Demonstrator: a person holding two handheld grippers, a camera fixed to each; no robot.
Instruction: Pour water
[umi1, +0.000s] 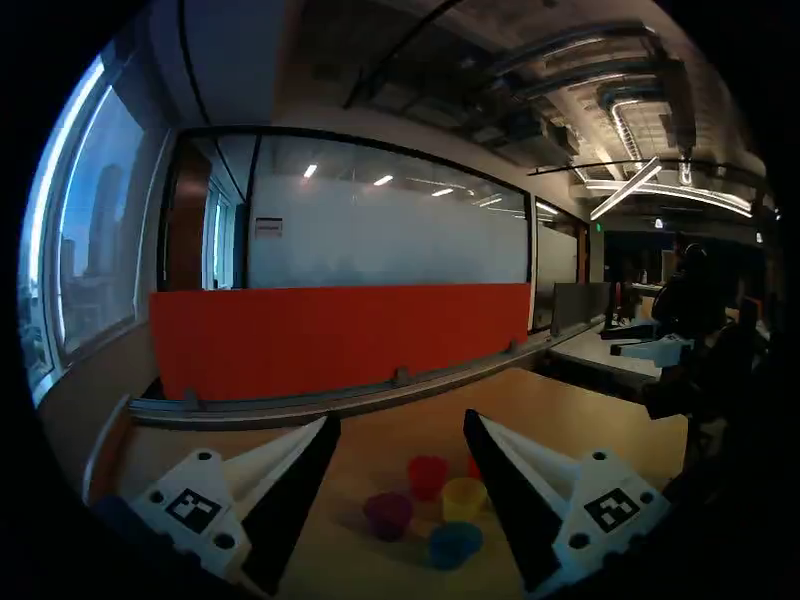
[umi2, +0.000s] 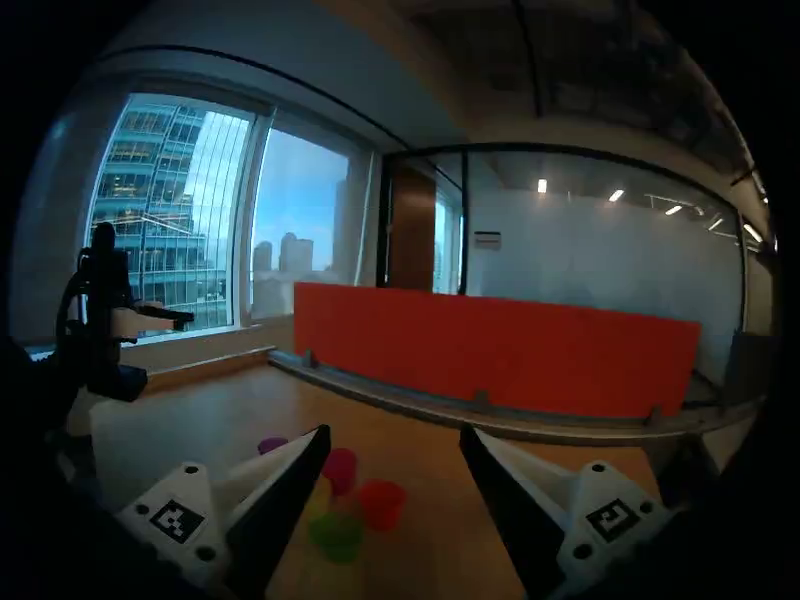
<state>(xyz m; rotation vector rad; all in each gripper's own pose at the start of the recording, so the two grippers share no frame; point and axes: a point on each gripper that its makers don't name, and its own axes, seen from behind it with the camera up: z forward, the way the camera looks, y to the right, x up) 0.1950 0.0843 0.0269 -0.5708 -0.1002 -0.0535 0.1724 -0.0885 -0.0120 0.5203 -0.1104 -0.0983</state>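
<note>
Several small coloured cups stand clustered on the wooden table. In the left gripper view I see a red cup (umi1: 428, 475), a purple cup (umi1: 388, 514), a yellow cup (umi1: 463, 497) and a blue cup (umi1: 454, 544) just below and ahead of my open left gripper (umi1: 400, 418). In the right gripper view a magenta cup (umi2: 340, 468), a red cup (umi2: 381, 502), a green cup (umi2: 336, 534) and a purple cup (umi2: 272, 444) sit under my open right gripper (umi2: 393, 431). Both grippers hover above the cups with nothing between their fingers.
An orange divider panel (umi1: 340, 335) runs along the table's far edge, with a metal rail below it. The other gripper (umi1: 655, 350) and a dark figure holding it are at the right. In the right gripper view the other gripper (umi2: 140, 320) shows at the left, before large windows (umi2: 200, 220).
</note>
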